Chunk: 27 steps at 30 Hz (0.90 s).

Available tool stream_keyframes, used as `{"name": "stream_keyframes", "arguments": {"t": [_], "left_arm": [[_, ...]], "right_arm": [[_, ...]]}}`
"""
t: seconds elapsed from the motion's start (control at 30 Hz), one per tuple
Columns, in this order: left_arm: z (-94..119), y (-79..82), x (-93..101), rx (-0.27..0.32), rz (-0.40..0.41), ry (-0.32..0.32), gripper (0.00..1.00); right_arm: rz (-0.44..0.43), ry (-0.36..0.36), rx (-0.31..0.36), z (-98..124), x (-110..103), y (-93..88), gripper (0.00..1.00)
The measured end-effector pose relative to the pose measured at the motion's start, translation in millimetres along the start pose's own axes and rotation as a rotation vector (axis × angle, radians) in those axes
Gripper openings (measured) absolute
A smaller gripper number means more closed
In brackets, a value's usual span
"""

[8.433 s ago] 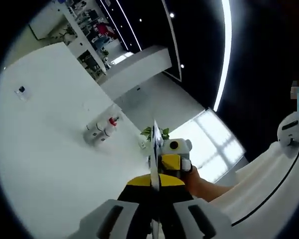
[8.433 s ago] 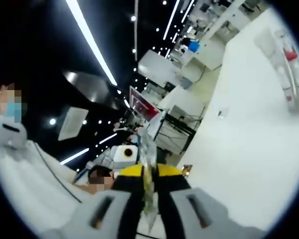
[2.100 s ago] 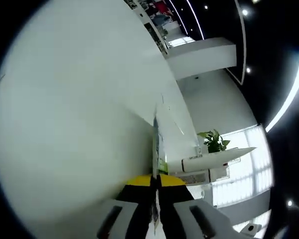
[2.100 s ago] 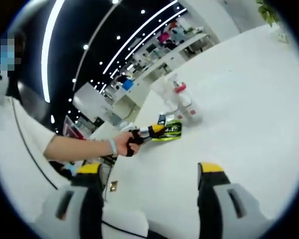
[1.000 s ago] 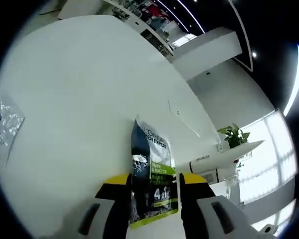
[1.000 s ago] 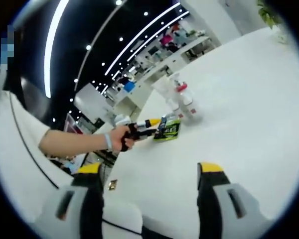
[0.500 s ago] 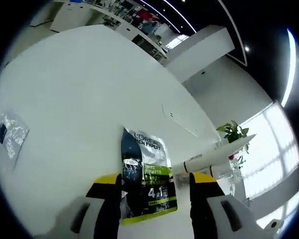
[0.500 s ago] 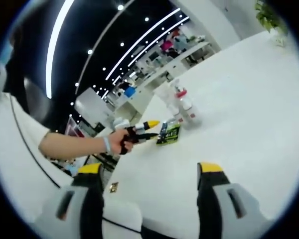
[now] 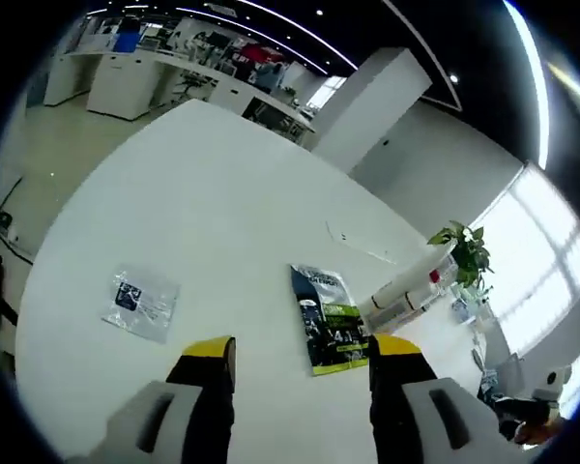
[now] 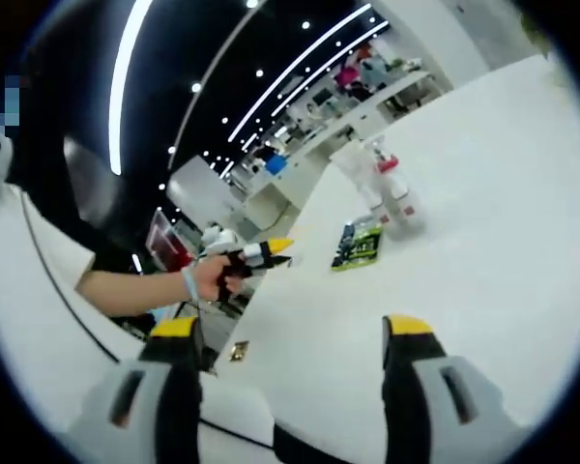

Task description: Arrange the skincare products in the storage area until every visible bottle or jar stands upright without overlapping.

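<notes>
Left gripper (image 9: 302, 353): jaws spread wide, nothing between them, raised above the white counter (image 9: 203, 232).

Sachet (image 9: 330, 318), dark with a green band, lies flat on the counter just beyond the left jaw tips, nearer the right-hand jaw in the left gripper view. Its long axis runs away from the gripper, the dark end far and the green end near, slanting slightly toward the right-hand jaw at the near end.

A clear packet (image 9: 141, 303) with a dark label lies flat to the sachet's left, well apart from it.

Bottles (image 9: 406, 290) lie on their sides past the sachet's right edge, one with a red cap, long axes pointing up-right toward a potted plant (image 9: 464, 253) at the counter's far edge.

Right gripper (image 10: 290, 333): jaws spread wide, nothing between them, over the counter (image 10: 483, 222).

In the right gripper view the sachet (image 10: 359, 244) lies flat mid-counter, its long axis slanting toward the bottles (image 10: 387, 193) just beyond it. Whether sachet and bottles touch cannot be told.

The person's hand (image 10: 213, 275) holds the left gripper (image 10: 266, 249) near the counter's edge, its yellow tips pointing toward the sachet but apart from it.
</notes>
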<state>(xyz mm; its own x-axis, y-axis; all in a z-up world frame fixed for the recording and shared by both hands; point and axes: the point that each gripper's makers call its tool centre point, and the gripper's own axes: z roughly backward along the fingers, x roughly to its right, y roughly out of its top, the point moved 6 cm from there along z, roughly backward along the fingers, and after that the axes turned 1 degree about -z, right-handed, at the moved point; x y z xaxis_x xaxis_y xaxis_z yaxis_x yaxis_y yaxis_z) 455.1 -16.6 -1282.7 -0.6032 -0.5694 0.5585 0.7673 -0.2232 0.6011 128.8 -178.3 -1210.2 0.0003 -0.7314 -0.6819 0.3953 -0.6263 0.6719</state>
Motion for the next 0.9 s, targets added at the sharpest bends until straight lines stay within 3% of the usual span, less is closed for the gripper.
{"name": "stream_keyframes", "arguments": {"t": [0.03,0.2,0.33,0.47,0.57,0.7,0.73,0.83,0.9], "left_arm": [[11.9,-5.8,-5.1,-0.011,-0.074,0.029,0.59],[40.6,-28.1,-13.5,-0.072,-0.208,0.091,0.75],[70.4,-50.5,-27.7,-0.132,-0.328,0.164,0.79],[98.4,-76.5,-45.0,-0.159,-0.322,0.228,0.82],[120.7,-106.0,-62.9,-0.238,-0.357,0.274,0.82],[136.8,-130.7,-72.9,-0.311,-0.417,0.261,0.82],[143.9,-140.5,-79.1,-0.368,-0.481,0.265,0.82],[150.4,-156.2,-85.4,-0.474,-0.573,0.235,0.79],[151.5,-160.5,-87.5,-0.521,-0.629,0.204,0.76]], "right_arm": [[0.0,0.01,-0.011,-1.8,-1.4,-1.6,0.74],[0.005,0.05,-0.043,-10.4,-4.8,-7.5,0.74],[0.004,0.09,-0.084,-24.3,-8.2,-12.7,0.74],[0.02,0.139,-0.128,-41.4,-15.6,-13.8,0.74],[0.037,0.174,-0.153,-55.7,-22.8,-11.7,0.74],[0.052,0.207,-0.18,-68.4,-30.2,-10.7,0.74],[0.055,0.211,-0.182,-69.9,-31.0,-10.8,0.74],[0.054,0.222,-0.194,-72.8,-33.4,-13.6,0.74],[0.056,0.225,-0.207,-73.6,-33.2,-16.3,0.74]]}}
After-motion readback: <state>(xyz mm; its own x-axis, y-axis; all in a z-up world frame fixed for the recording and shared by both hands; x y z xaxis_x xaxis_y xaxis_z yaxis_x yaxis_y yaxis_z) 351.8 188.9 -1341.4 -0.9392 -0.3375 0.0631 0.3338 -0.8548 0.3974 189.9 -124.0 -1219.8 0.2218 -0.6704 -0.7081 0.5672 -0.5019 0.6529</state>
